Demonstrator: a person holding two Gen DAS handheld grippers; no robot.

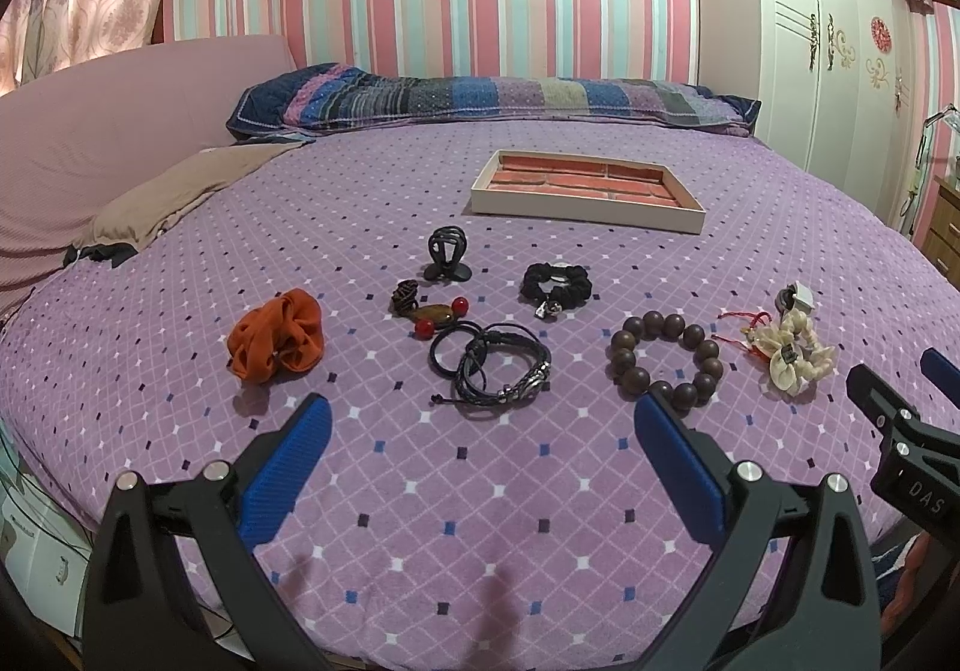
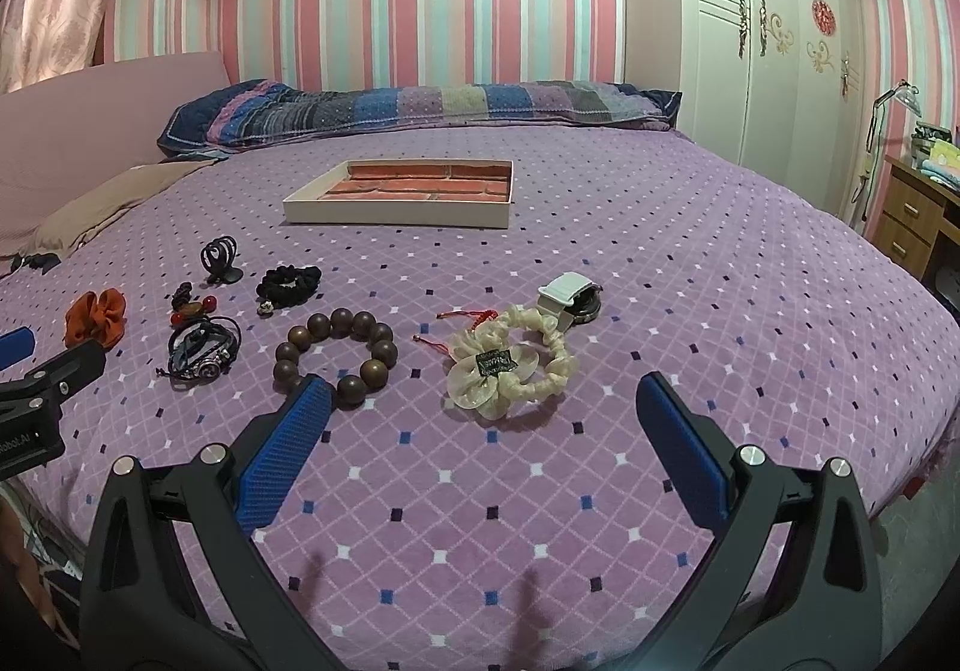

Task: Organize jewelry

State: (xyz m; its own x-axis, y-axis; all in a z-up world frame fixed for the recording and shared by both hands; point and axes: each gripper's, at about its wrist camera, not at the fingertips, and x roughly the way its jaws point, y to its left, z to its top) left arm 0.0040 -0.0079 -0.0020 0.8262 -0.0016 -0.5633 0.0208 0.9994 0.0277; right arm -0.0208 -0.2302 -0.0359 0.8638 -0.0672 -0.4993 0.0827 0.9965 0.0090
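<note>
Both claws [image 1: 483, 422] [image 2: 483, 404] spread wide above quilted bedspread [image 1: 480, 491]; glossy round wooden beads [image 1: 666, 359], perhaps satin cream scrunchie [image 2: 516, 365]

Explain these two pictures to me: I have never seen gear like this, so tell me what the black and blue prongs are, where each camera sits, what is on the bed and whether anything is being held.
The prongs are the two fingers of a hand-held gripper, a clamp that a person carries, one in each hand. A wide-angle camera rides on each and looks forward along its fingers. One picture comes from the left hand-held gripper, the other from the right hand-held gripper; each also glimpses the other at its edge.

Both are open and hold nothing. They hover over a bed with a purple cover. On it lie an orange scrunchie, a black hair claw, a black scrunchie, a piece with red beads, black cord bracelets, a brown bead bracelet, a cream flower scrunchie and a white watch. Further back sits an empty shallow tray with a brick-pattern lining.
</note>
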